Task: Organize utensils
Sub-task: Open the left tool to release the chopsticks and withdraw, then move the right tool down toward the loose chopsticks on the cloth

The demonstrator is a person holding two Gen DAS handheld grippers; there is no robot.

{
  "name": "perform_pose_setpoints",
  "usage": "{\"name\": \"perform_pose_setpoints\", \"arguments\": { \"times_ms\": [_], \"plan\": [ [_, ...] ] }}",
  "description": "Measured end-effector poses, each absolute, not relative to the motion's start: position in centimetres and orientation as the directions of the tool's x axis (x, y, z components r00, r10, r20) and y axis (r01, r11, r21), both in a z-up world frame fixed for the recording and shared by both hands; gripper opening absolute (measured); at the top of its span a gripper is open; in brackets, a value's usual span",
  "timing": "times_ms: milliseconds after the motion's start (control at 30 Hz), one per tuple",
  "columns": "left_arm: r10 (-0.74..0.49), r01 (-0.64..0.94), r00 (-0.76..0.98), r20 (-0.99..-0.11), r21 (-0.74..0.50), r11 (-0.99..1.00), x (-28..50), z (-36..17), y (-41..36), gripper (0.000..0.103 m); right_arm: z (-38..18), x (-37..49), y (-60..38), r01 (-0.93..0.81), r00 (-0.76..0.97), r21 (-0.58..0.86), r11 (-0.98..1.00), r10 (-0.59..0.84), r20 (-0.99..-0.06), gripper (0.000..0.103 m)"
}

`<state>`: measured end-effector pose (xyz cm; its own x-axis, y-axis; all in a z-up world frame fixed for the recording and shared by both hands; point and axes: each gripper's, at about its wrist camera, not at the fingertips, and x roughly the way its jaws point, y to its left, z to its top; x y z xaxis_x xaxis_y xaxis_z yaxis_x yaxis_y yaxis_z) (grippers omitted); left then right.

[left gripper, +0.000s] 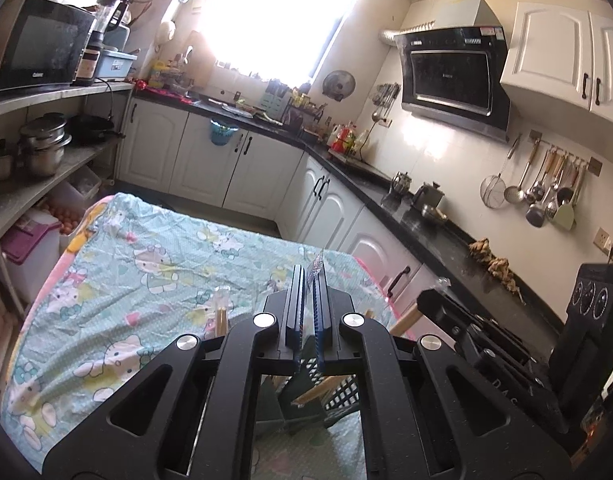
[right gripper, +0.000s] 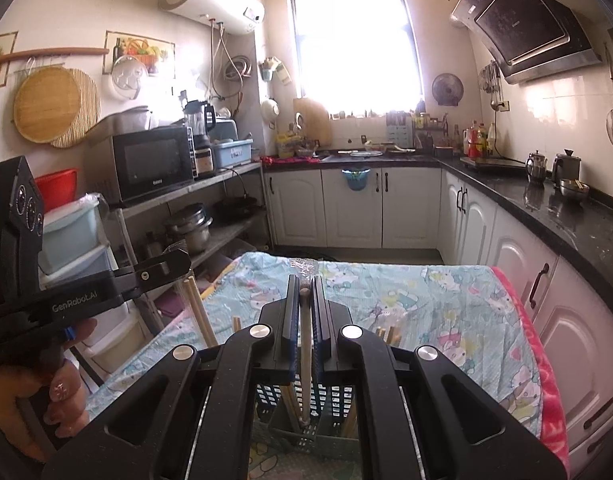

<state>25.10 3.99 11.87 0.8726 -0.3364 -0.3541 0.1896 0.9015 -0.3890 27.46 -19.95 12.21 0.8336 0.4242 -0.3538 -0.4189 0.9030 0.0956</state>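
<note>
A home kitchen: range hood (left gripper: pixel 454 72), microwave (right gripper: pixel 154 162), white cabinets (right gripper: pixel 350 208), hanging ladles (left gripper: pixel 546 192), black countertop (right gripper: pixel 566 212).

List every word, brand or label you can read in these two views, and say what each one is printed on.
"GenRobot.AI": side of the left gripper body, seen in the right wrist view.
"DAS", partly cut off: body of the right gripper, seen in the left wrist view.
Microwave brand under its door: too blurred to read.
Range hood logo and stickers: too small to read.
Blue bin label: unreadable.
</note>
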Motion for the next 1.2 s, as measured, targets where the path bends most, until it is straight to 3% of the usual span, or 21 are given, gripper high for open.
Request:
{"name": "perform_pose_setpoints", "arguments": {
  "times_ms": [133, 167, 200, 267, 500, 767, 867, 1200],
  "plan": [
    [-0.329, 0.180, 0.866, -0.377, -0.378, 0.908, 25.4, 10.7, 3.8, 0.001, 11.0, 28.4, -19.6, -0.404, 0.827, 0.109, 0.908, 0.414, -0.380, 0.007],
    [-0.328, 0.179, 0.864, -0.382, -0.375, 0.909, 25.5, 10.5, 3.8, 0.001, 10.8, 28.5, -19.7, -0.403, 0.824, 0.114, 0.908, 0.414, -0.387, 0.012],
    [-0.326, 0.177, 0.862, -0.389, -0.372, 0.911, 25.5, 10.2, 3.8, 0.002, 10.6, 28.6, -19.9, -0.401, 0.821, 0.122, 0.908, 0.415, -0.393, 0.024],
    [-0.323, 0.173, 0.860, -0.396, -0.369, 0.913, 25.3, 9.9, 3.9, 0.014, 10.2, 28.5, -20.1, -0.397, 0.820, 0.133, 0.908, 0.417, -0.392, 0.034],
    [-0.308, 0.158, 0.863, -0.400, -0.366, 0.917, 24.5, 9.4, 4.4, 0.043, 9.9, 28.1, -21.6, -0.381, 0.811, 0.169, 0.909, 0.416, -0.411, 0.043],
    [-0.273, 0.129, 0.879, -0.391, -0.356, 0.926, 22.7, 9.5, 5.0, 0.086, 10.3, 26.2, -22.7, -0.376, 0.813, 0.173, 0.910, 0.414, -0.409, 0.056],
    [-0.263, 0.119, 0.884, -0.386, -0.359, 0.926, 22.0, 9.6, 5.5, 0.092, 10.5, 25.5, -23.1, -0.372, 0.820, 0.166, 0.913, 0.407, -0.404, 0.061],
    [-0.251, 0.098, 0.891, -0.378, -0.380, 0.920, 18.9, 9.6, 7.0, 0.092, 10.4, 22.9, -24.2, -0.371, 0.820, 0.159, 0.915, 0.403, -0.407, 0.070]
  ]
}}
